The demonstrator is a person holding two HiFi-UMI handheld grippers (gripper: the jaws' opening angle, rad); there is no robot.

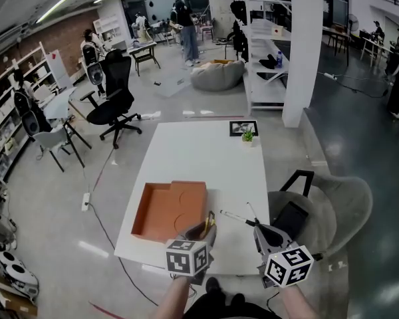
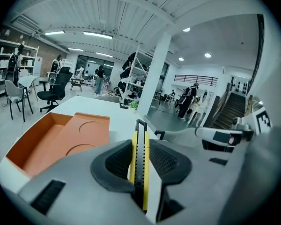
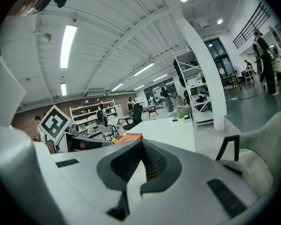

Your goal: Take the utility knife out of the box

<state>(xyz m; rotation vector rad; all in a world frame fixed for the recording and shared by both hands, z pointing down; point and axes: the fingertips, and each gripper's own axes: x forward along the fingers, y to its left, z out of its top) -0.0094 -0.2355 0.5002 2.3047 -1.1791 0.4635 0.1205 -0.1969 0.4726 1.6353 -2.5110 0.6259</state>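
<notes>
Nearest to the person are two white cubes with black square markers, one on each tool. The left tool (image 1: 205, 230) has grey moulded jaws with black ribbed pads. The pads are closed on the flat sides of the one yellow utility knife (image 2: 140, 158), a slim bar with a notched black strip along its top edge. The knife stands on edge and points away past the jaw tips. It is out of the box, over the near part of the smooth white rectangular counter (image 1: 206, 158) and just right of the box's near right corner. Whether it touches the counter cannot be told.

The right tool (image 3: 140, 148) hangs off the counter's near right corner. Its ribbed pads meet at the tips and have hold of nothing.

Just beyond the left tool lies the one orange cardboard box (image 1: 166, 211). It is opened flat into two shallow halves: the left half is a plain tray and the right half bears two round pressed outlines.

To the right of the counter stands a grey padded chair (image 1: 339, 205).

At the counter's far edge are a small green potted plant (image 1: 247, 136) and, just behind it, one black-framed picture (image 1: 243, 127). Further off on the grey floor, to the left, is a black office chair (image 1: 116, 105).
</notes>
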